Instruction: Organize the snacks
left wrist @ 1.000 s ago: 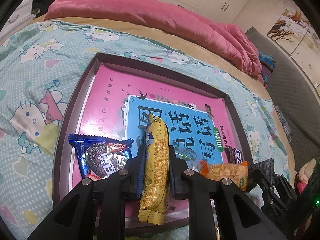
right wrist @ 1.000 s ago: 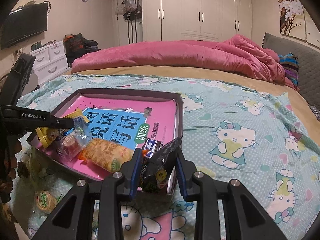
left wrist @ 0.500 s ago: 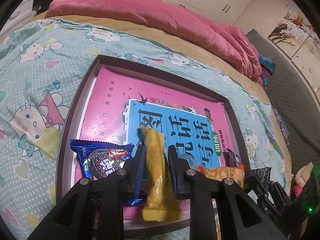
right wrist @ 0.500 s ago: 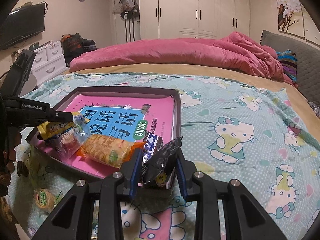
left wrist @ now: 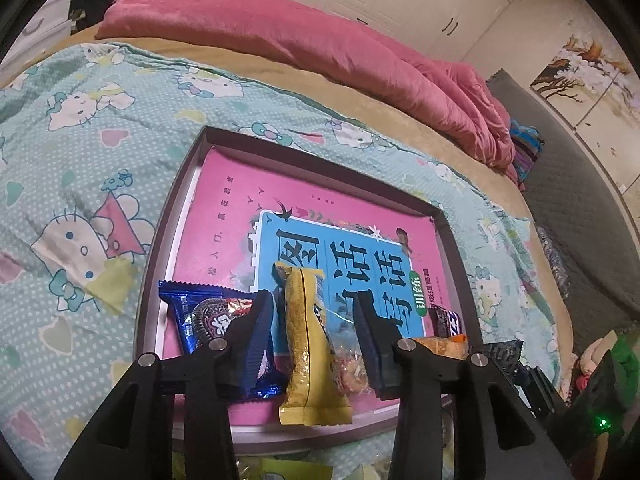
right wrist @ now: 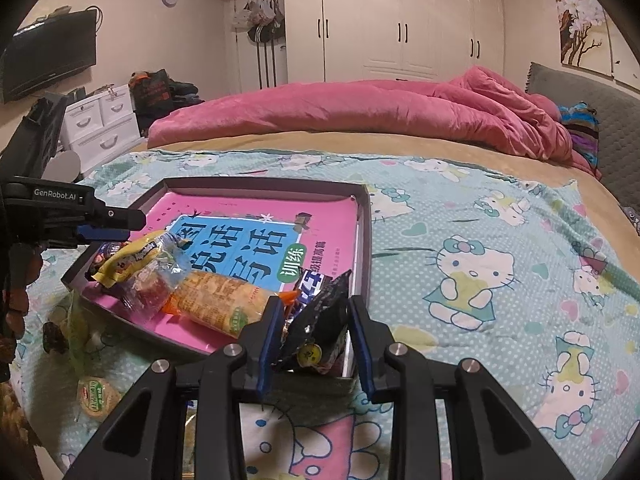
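A dark-rimmed tray point(left wrist: 160, 240) point(right wrist: 260, 186) with a pink and blue book in it lies on the bedspread. My left gripper point(left wrist: 316, 320) point(right wrist: 128, 226) hangs over the tray's near edge and its jaws are opening. The yellow snack packet point(left wrist: 308, 340) point(right wrist: 128, 256) rests in the tray between them, with a gap to each pad. Beside it lie a blue cookie packet point(left wrist: 208, 316), a clear packet point(right wrist: 152, 280), an orange packet point(right wrist: 220, 296) and a chocolate bar point(right wrist: 312, 280). My right gripper point(right wrist: 314, 332) is shut on a black snack packet point(right wrist: 320, 320) at the tray's near right corner.
A pink quilt point(right wrist: 360, 116) lies across the far side of the bed. A round green-labelled snack point(right wrist: 94, 396) and a green bag point(right wrist: 76, 320) sit on the bedspread, left of the tray's near edge. A grey headboard point(right wrist: 580, 88) stands at the right.
The left jaws have spread apart and let go of the yellow packet, which now rests in the tray. The right gripper has kept still with the black packet.
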Action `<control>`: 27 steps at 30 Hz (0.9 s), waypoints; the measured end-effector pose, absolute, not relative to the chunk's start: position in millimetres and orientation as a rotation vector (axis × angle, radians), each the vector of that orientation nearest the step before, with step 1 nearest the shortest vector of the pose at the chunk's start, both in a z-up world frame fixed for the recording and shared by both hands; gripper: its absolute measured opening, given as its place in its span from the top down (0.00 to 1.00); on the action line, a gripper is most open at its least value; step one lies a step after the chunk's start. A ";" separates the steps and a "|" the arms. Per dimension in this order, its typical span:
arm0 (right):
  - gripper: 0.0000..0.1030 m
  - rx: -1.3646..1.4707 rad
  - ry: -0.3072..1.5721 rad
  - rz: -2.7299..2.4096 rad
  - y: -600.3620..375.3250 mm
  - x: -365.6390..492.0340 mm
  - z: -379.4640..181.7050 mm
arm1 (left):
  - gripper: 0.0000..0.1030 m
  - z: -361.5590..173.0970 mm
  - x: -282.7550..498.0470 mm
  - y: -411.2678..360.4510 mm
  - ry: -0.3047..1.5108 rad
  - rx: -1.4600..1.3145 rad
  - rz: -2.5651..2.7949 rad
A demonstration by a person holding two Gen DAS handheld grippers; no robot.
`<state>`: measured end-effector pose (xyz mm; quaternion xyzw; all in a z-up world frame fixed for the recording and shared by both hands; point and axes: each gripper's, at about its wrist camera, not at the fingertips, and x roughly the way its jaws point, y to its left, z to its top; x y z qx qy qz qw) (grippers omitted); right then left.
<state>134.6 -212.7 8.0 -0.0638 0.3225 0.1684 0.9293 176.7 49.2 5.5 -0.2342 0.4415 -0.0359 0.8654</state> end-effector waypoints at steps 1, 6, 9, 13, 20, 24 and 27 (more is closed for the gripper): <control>0.67 -0.130 0.661 0.348 -212.2 134.4 8.3 | 0.57 5.7 176.3 49.3 0.927 -0.489 -0.075; 0.62 -0.121 0.664 0.367 -211.2 132.8 9.1 | 0.46 6.5 171.8 50.0 0.935 -0.488 -0.074; 0.62 -0.121 0.661 0.376 -210.0 131.8 9.8 | 0.45 9.1 169.2 49.9 0.932 -0.486 -0.078; 0.61 -0.130 0.664 0.385 -208.1 131.5 9.0 | 0.42 12.1 168.0 48.2 0.935 -0.484 -0.083; 0.57 -0.136 0.659 0.406 -206.1 128.6 10.1 | 0.38 17.2 165.4 41.2 0.937 -0.465 -0.094; 0.54 -0.138 0.657 0.416 -204.5 127.1 10.9 | 0.30 18.0 164.9 37.8 0.943 -0.458 -0.101; 0.54 -0.138 0.658 0.416 -204.8 126.8 10.6 | 0.30 19.1 164.1 36.5 0.941 -0.455 -0.106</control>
